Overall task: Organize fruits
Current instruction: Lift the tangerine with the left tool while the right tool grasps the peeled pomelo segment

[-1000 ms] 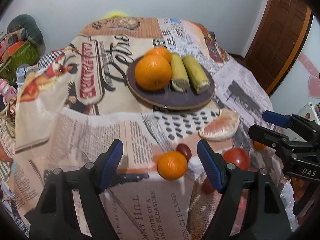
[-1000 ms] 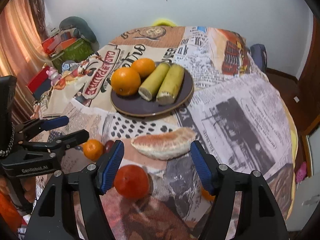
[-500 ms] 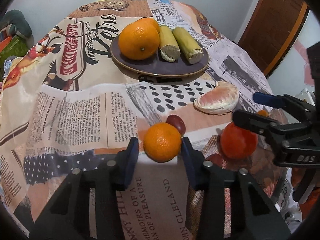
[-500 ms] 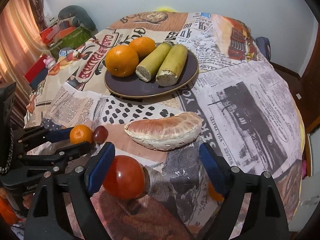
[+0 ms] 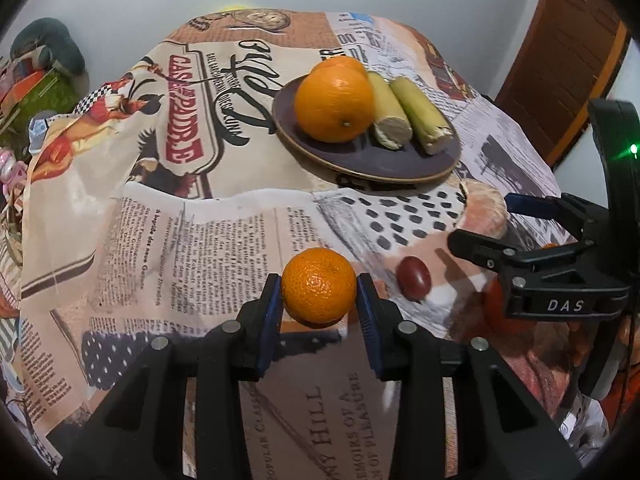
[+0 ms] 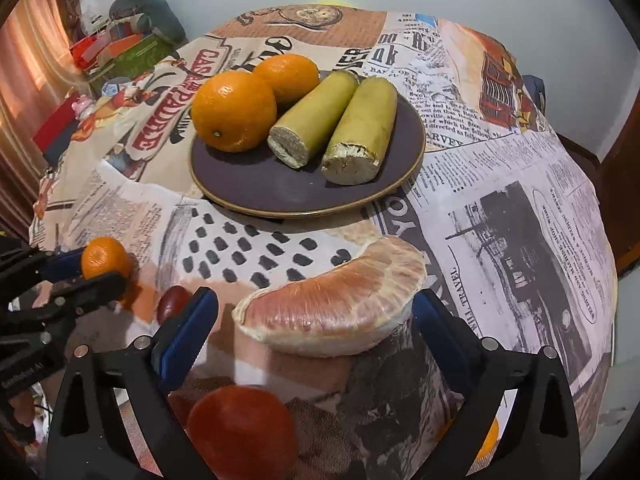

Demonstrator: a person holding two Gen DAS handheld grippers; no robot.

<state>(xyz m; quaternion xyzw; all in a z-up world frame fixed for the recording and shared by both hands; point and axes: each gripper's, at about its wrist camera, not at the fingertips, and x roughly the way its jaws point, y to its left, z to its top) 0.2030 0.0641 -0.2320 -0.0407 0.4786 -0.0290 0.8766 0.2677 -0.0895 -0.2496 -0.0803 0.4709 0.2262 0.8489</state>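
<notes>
My left gripper [image 5: 319, 304] is shut on a small mandarin [image 5: 319, 285] and holds it just above the newspaper-print tablecloth; it also shows in the right wrist view [image 6: 105, 258]. My right gripper [image 6: 316, 312] is open, its jaws on either side of a peeled pomelo wedge [image 6: 332, 306] lying on the cloth. A dark plate [image 6: 280, 188] holds two oranges [image 6: 234, 110] and two yellow-green cane pieces [image 6: 360, 128]. A red tomato [image 6: 242, 432] lies under the right gripper. A dark red grape [image 5: 414, 278] lies between the grippers.
The round table drops off at its front and right edges [image 6: 600, 280]. Bags and toys [image 6: 120, 44] are piled beyond the table's left side. A brown door [image 5: 560, 60] stands at the right. Another orange fruit [image 6: 490, 436] peeks out low on the right.
My left gripper closed on the small mandarin and lifted it slightly. My right gripper moved forward so its open jaws now flank the pomelo wedge; the tomato slid beneath it.
</notes>
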